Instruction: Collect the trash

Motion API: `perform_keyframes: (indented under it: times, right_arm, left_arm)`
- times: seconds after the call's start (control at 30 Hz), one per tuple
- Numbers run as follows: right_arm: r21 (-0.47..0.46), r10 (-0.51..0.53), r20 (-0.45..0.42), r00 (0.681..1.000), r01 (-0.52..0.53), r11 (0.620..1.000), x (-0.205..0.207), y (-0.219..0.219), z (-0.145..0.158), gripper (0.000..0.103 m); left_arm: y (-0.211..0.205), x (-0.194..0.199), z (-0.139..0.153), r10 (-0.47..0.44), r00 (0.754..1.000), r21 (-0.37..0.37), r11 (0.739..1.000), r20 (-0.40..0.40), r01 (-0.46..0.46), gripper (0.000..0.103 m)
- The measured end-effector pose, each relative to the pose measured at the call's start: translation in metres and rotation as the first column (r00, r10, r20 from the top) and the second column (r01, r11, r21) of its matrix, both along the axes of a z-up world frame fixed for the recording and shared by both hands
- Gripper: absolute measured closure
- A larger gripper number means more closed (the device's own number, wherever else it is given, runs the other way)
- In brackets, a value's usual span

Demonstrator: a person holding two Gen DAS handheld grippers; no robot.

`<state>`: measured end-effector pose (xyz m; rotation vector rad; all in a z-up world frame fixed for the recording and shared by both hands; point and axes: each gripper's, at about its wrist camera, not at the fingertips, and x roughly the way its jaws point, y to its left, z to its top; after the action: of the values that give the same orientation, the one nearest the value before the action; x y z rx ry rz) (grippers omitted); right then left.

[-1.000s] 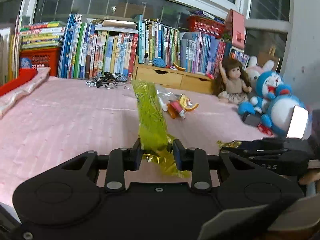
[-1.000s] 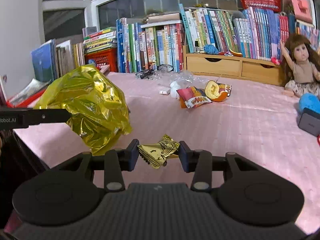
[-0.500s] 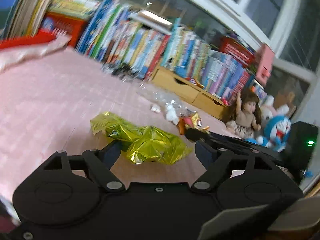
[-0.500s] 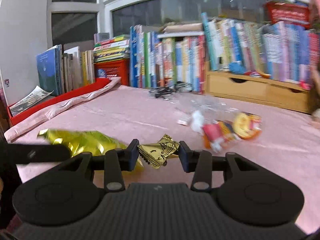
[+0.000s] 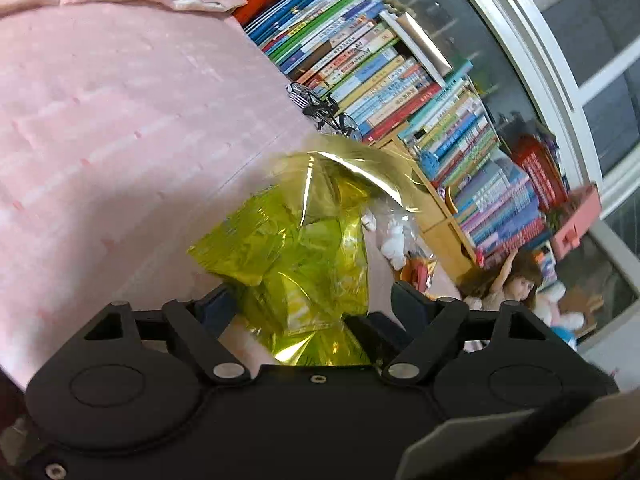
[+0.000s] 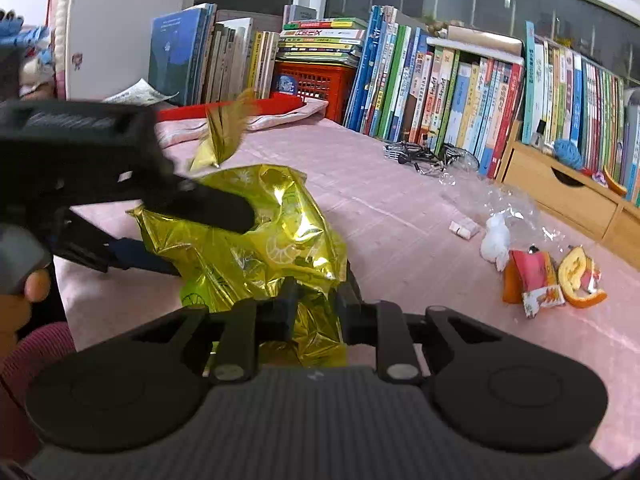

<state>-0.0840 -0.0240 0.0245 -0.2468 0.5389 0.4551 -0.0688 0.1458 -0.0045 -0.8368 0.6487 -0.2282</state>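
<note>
A crumpled yellow foil bag point(image 5: 296, 248) point(image 6: 272, 240) lies on the pink bed cover point(image 6: 400, 208). My left gripper point(image 5: 310, 304) point(image 6: 212, 244) straddles it, rolled sideways. Its jaws stand wide and are closing a little, with a gap still beside the bag. My right gripper point(image 6: 316, 304) is at the bag's near edge, its jaws closing narrow with yellow foil pinched between the pads. A blurred gold foil strip point(image 6: 226, 128) sticks up behind the bag; I cannot tell whether it is loose. More trash lies to the right: white tissue point(image 6: 496, 240), a red snack wrapper point(image 6: 536, 280), an orange wrapper point(image 6: 580, 280) and clear plastic point(image 6: 512, 204).
Rows of books point(image 6: 440, 88) and a wooden drawer unit point(image 6: 560, 188) line the far side, with a red basket point(image 6: 316, 80) and a black wire object point(image 6: 420, 156). A doll point(image 5: 508, 280) sits further right. A hand point(image 6: 24, 292) and a dark red sleeve point(image 6: 36, 352) are at the left.
The left gripper let go of the yellow bag, opened wide and rolled sideways. The bag dropped onto the cover. The right gripper moved over to the bag and narrowed; its small gold wrapper no longer shows.
</note>
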Motion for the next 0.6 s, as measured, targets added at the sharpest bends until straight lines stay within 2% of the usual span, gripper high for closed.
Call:
perform_keyframes:
  times: [0.07, 0.13, 0.17, 0.23, 0.33, 0.37, 0.43, 0.6]
  right_arm:
    - [0.007, -0.007, -0.007, 1.0, 0.007, 1.0, 0.0, -0.001, 0.0, 0.076]
    - [0.011, -0.015, -0.012, 1.0, 0.015, 1.0, 0.0, -0.002, 0.0, 0.076]
    - [0.011, -0.022, -0.012, 1.0, 0.022, 1.0, -0.001, -0.003, -0.001, 0.076]
    - [0.016, -0.028, -0.016, 0.999, 0.028, 0.999, -0.001, -0.006, 0.0, 0.076]
    - [0.018, -0.049, -0.015, 0.999, 0.049, 0.999, -0.004, -0.011, 0.002, 0.07]
    - [0.016, -0.057, -0.009, 0.998, 0.057, 0.998, -0.006, -0.014, 0.004, 0.057]
    - [0.022, -0.077, 0.001, 0.997, 0.077, 0.997, -0.008, -0.021, 0.006, 0.056]
    - [0.07, -0.157, -0.002, 0.988, 0.156, 0.985, -0.006, -0.045, 0.015, 0.048]
  left_arm:
    - [-0.005, 0.005, -0.001, 0.011, 1.0, 0.006, 1.0, 0.004, -0.011, 0.032]
    - [-0.011, 0.012, -0.002, 0.028, 1.0, 0.038, 0.999, -0.004, -0.028, 0.053]
    - [-0.012, 0.014, -0.003, 0.042, 0.999, 0.06, 0.997, -0.01, -0.041, 0.058]
    - [-0.013, 0.015, -0.005, 0.044, 0.999, 0.057, 0.997, -0.006, -0.044, 0.059]
    - [-0.012, 0.013, -0.005, 0.031, 0.999, 0.053, 0.998, 0.01, -0.032, 0.061]
    - [-0.011, 0.013, -0.005, 0.028, 1.0, 0.045, 0.999, 0.011, -0.029, 0.062]
    - [-0.009, 0.013, -0.002, 0.024, 0.999, 0.04, 0.999, 0.022, -0.025, 0.062]
    - [-0.003, 0.003, 0.025, 0.041, 0.993, 0.101, 0.993, 0.114, -0.053, 0.062]
